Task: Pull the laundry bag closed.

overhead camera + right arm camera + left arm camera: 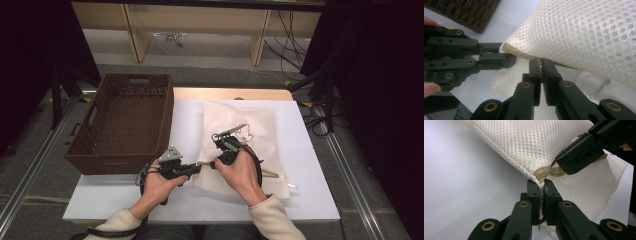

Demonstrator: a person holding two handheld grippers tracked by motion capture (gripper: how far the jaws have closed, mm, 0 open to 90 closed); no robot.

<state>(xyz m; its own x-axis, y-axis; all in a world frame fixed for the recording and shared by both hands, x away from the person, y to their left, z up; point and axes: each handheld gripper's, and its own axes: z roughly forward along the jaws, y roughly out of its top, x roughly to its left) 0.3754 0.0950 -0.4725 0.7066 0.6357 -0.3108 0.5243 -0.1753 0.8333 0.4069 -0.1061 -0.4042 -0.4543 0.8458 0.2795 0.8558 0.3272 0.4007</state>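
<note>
A white mesh bag [250, 120] with a beige zipper [520, 53] lies on the white board [305, 200], with pale contents showing through. My left gripper [199, 167] comes in from the left and is shut on the bag's near-left corner [540, 186], just below the zipper's end [540, 174]. My right gripper [214, 163] meets it tip to tip and is shut on the zipper pull [556, 171]. In the right gripper view its jaws [541, 64] close on the zipper line, and the left gripper [504, 53] pinches the corner beside them. The corner is lifted slightly off the board.
A dark brown woven basket [125, 120] stands at the board's left, close to my left hand. Bare white board lies in front of and to the right of the bag. Beyond the table are wooden shelf legs and cables on the floor.
</note>
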